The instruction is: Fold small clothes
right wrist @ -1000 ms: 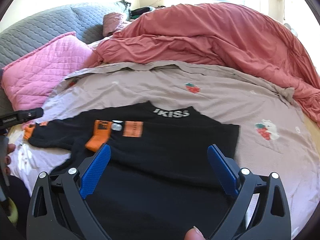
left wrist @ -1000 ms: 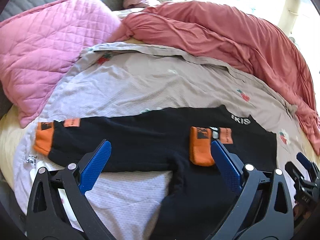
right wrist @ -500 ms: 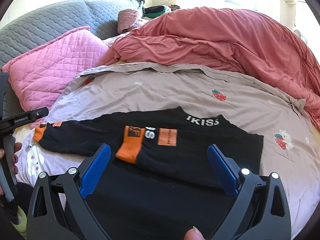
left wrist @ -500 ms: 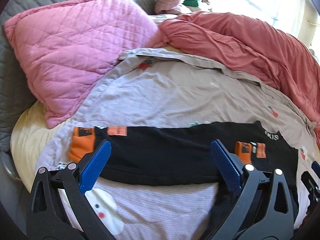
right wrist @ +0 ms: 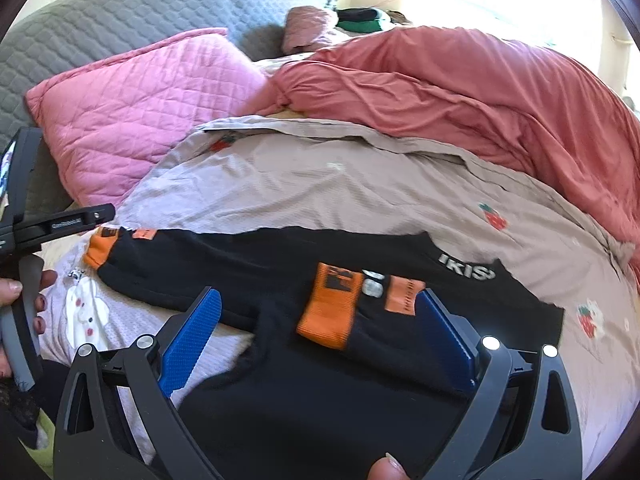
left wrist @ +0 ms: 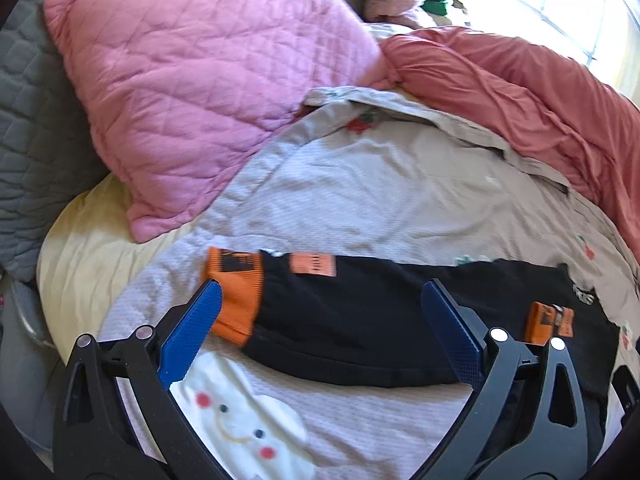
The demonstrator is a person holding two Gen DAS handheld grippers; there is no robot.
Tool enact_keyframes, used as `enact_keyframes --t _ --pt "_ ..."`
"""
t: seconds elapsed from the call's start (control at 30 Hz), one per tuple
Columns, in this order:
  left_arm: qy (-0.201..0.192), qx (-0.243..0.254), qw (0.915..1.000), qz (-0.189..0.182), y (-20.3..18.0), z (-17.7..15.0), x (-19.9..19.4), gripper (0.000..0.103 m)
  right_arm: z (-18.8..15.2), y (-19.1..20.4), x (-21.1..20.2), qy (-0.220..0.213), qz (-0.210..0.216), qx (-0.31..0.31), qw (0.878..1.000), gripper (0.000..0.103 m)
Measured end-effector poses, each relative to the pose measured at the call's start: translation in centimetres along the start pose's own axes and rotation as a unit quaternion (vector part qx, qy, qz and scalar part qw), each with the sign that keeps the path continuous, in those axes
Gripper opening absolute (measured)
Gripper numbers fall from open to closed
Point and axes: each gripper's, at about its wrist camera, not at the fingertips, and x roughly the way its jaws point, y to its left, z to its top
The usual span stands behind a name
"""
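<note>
A small black long-sleeved top with orange cuffs lies flat on the bed sheet. Its left sleeve stretches out to an orange cuff. The right sleeve is folded across the chest, its orange cuff near the white collar lettering. My left gripper is open and empty, just above the left sleeve, its left finger beside the cuff. My right gripper is open and empty over the folded sleeve and chest. The left gripper's body shows at the left edge of the right wrist view.
A pink quilted pillow lies at the back left against a grey headboard. A rumpled salmon duvet fills the back right. The sheet has strawberry prints and a white smiling cloud.
My left gripper has moved left along the outstretched sleeve to its orange cuff. My right gripper has shifted a little left over the folded sleeve. Both stay open.
</note>
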Motion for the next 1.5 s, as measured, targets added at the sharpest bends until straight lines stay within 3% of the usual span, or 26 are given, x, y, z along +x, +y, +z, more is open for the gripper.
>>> enact_keyframes --t 0.27,0.53,0.93,1.3,1.4,1.47,1.5 --pt "0.027 -0.053 0.9981 0.012 4.5 0.1 2.0 0.094 1.1 4.9 2.5 0.008 0.032 -0.04 0.999 0.097" --pt "0.024 -0.114 0.993 0.021 8.5 0.3 2.9 0.094 0.6 9.8 4.8 0.023 0.061 -0.092 0.994 0.097" --pt "0.016 -0.225 0.9741 -0.012 13.4 0.5 3.7 0.094 -0.9 18.0 9.7 0.047 0.107 -0.19 0.975 0.097" --pt "0.01 -0.281 0.9597 0.004 16.1 -0.2 3.7 0.094 -1.8 24.9 14.3 0.059 0.127 -0.253 0.957 0.097" --pt "0.007 -0.29 0.957 0.003 16.5 -0.3 3.7 0.094 -2.0 25.9 15.6 0.063 0.123 -0.261 0.956 0.095" --pt "0.006 -0.294 0.9559 0.002 16.7 -0.3 3.8 0.094 -2.1 26.0 16.3 0.065 0.127 -0.257 0.956 0.075" --pt "0.006 -0.294 0.9558 0.001 16.7 -0.3 3.8 0.094 -2.0 25.7 16.5 0.069 0.136 -0.248 0.957 0.07"
